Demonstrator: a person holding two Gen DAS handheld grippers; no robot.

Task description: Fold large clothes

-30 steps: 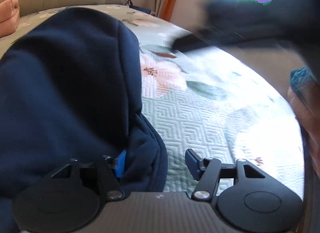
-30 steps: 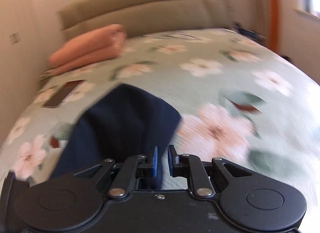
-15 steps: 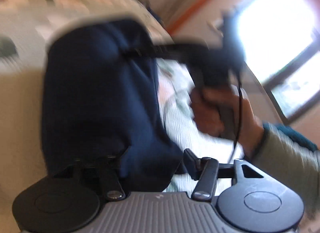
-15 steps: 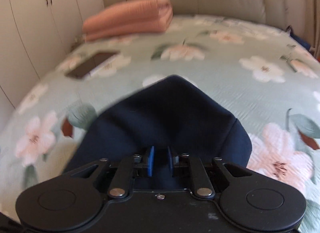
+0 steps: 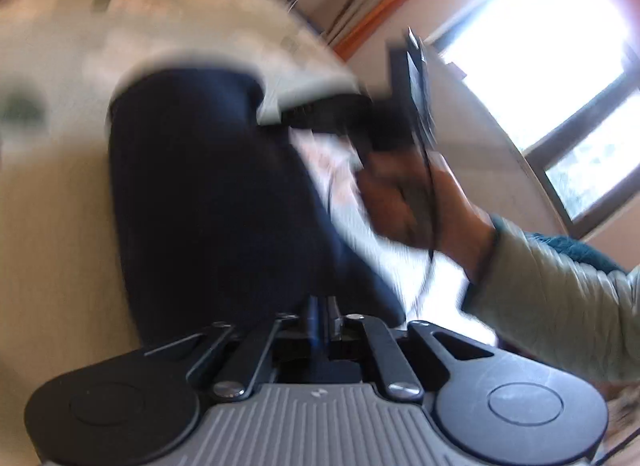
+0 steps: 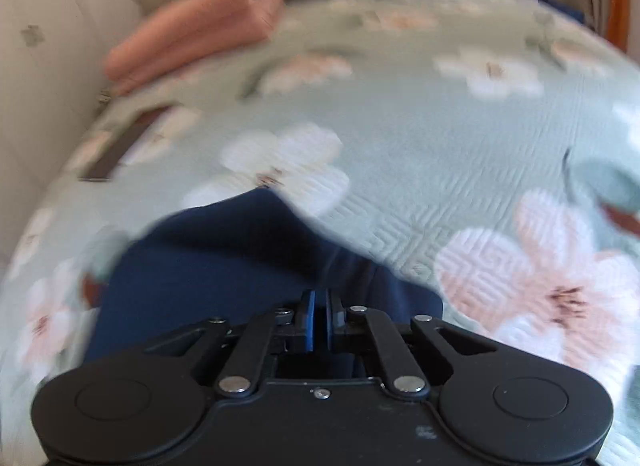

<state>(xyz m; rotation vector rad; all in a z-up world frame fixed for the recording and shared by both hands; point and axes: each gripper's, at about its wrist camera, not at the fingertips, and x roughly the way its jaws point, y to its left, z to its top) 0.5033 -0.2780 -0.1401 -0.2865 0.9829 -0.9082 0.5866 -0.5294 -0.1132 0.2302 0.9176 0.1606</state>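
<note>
Navy garment [image 6: 224, 266] hangs over the floral bedspread [image 6: 440, 153], pinched at its edge by both the left gripper [image 5: 319, 316] and right gripper [image 6: 317, 312] (jaws clamped on cloth).

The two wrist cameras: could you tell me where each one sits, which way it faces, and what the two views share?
Left wrist: on the left gripper, tilted, facing the window; it shows the person's right hand and sleeve.
Right wrist: on the right gripper, facing along the floral bedspread toward the headboard and a folded pink blanket; no body part shows.
Shared: the navy garment, pinched by both grippers.
</note>
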